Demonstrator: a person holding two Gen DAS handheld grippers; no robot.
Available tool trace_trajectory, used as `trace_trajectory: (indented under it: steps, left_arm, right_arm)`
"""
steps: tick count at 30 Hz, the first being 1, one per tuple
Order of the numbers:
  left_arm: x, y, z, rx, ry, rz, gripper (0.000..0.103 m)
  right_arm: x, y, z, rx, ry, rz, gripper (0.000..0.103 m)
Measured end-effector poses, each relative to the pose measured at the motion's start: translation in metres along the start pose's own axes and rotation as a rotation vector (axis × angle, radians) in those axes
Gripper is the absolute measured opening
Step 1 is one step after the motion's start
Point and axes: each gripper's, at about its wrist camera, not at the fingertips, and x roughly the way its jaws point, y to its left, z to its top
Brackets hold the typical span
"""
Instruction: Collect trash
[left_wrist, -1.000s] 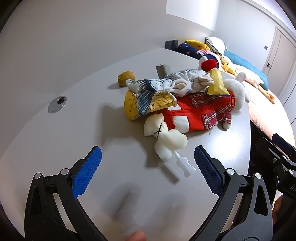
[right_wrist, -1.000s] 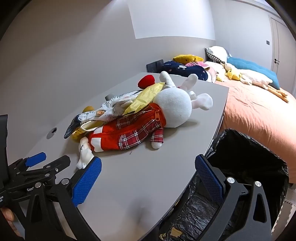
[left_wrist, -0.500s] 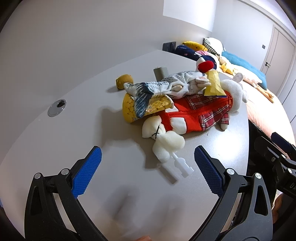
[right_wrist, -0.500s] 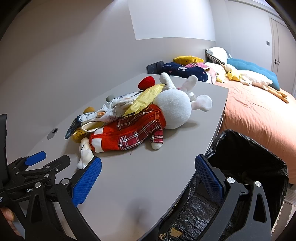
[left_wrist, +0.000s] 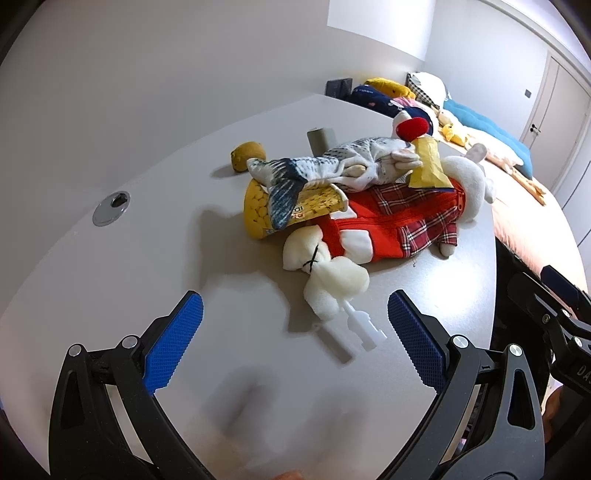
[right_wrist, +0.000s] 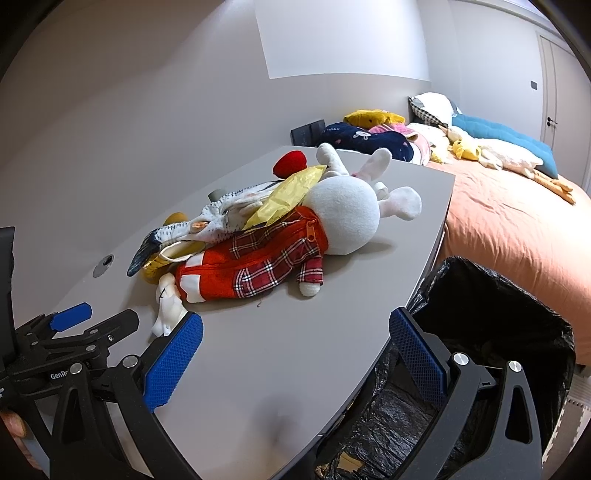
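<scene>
On table — both grippers agape, toy pile beyond.

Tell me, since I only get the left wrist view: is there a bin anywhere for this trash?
Observer: Yes. The right wrist view shows a bin lined with a black plastic bag. It stands against the edge of the grey table, on the side toward the bed.
Operator: Is the bag full?
Observer: Its mouth is open and it looks largely empty, though the bottom is too dark to be sure.
Operator: What is the white plush toy in the red plaid jacket?
Observer: A rabbit. From here its round white head and long ears show, at the end nearer the bed.
</scene>
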Motion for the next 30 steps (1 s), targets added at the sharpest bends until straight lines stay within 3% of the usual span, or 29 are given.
trace_trajectory:
  steps: [30]
  left_arm:
    - [0.0021,0.0011,0.0003,-0.009,0.007,-0.016,0.097]
  right_arm:
    - [-0.0009,0.0,0.0016,-0.003,-0.004,0.002,0.1]
